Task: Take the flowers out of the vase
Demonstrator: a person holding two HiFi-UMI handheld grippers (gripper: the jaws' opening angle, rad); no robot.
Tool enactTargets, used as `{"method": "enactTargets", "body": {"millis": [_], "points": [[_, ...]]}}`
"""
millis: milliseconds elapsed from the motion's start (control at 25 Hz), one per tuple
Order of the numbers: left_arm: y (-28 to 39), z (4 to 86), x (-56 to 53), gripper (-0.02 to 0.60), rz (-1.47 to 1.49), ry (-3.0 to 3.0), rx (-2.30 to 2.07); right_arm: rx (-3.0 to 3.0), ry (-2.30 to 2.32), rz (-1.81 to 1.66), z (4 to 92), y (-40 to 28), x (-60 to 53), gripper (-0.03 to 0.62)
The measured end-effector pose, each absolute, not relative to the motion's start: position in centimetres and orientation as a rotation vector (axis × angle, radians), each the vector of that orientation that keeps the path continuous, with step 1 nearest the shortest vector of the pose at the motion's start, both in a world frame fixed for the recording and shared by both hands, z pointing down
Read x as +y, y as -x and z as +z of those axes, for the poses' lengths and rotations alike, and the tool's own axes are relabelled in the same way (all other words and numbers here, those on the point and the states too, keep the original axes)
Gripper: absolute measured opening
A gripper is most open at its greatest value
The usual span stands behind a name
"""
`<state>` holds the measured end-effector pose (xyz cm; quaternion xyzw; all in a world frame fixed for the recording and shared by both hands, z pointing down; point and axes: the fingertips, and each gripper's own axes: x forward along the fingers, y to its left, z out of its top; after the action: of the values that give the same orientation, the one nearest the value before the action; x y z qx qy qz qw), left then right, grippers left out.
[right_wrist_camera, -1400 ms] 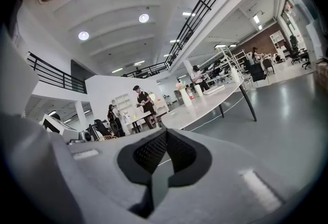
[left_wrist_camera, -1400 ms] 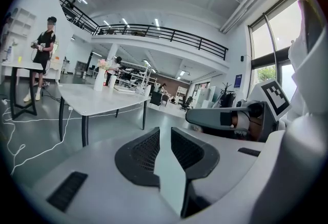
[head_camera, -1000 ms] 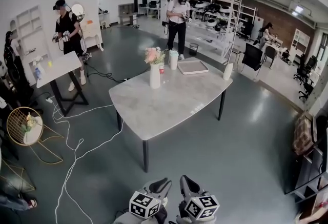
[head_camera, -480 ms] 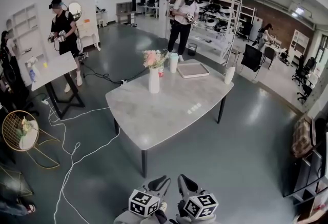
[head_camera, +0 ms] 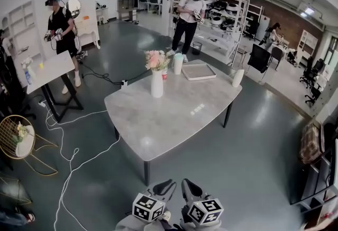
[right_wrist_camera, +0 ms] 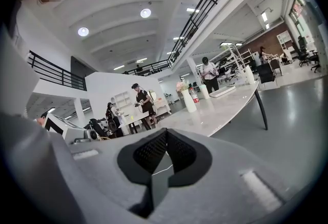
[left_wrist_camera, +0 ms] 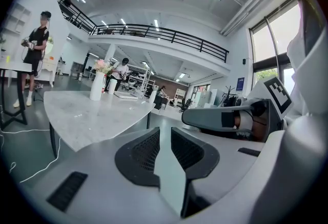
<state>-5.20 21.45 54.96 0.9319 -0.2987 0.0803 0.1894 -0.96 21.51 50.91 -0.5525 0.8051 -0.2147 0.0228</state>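
Note:
A white vase (head_camera: 157, 83) with pink flowers (head_camera: 157, 59) stands on the far left part of a grey marble table (head_camera: 169, 119). Both grippers hang at the bottom of the head view, well short of the table's near edge. My left gripper (head_camera: 170, 186) has its jaws a narrow gap apart with nothing between them. My right gripper (head_camera: 187, 185) is shut and empty. The left gripper view has the vase (left_wrist_camera: 96, 87) and flowers (left_wrist_camera: 102, 66) far off to the left. In the right gripper view the vase (right_wrist_camera: 189, 101) and flowers (right_wrist_camera: 183, 85) are distant, above my right gripper (right_wrist_camera: 164, 137).
Behind the vase stand a white cup (head_camera: 178, 63), a small red can (head_camera: 165, 73) and a flat tray (head_camera: 198, 70). White cables (head_camera: 68, 166) trail over the floor at the left. A second table (head_camera: 45, 71), a gold wire chair (head_camera: 21, 142) and two standing people (head_camera: 57, 29) (head_camera: 187, 18) are around.
The table and vase have drawn nearer and shifted slightly left and down in the head view. Both grippers keep their place at the bottom edge.

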Motion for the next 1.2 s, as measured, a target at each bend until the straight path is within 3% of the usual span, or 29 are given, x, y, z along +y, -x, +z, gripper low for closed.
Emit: {"method": "enactTargets", "body": {"millis": [1200], "points": [[6.5,56.7,15.4,0.071,0.224,-2.581,-0.834,2.525,1.717,-0.664,52.1,2.3,15.7,0.000]]}}
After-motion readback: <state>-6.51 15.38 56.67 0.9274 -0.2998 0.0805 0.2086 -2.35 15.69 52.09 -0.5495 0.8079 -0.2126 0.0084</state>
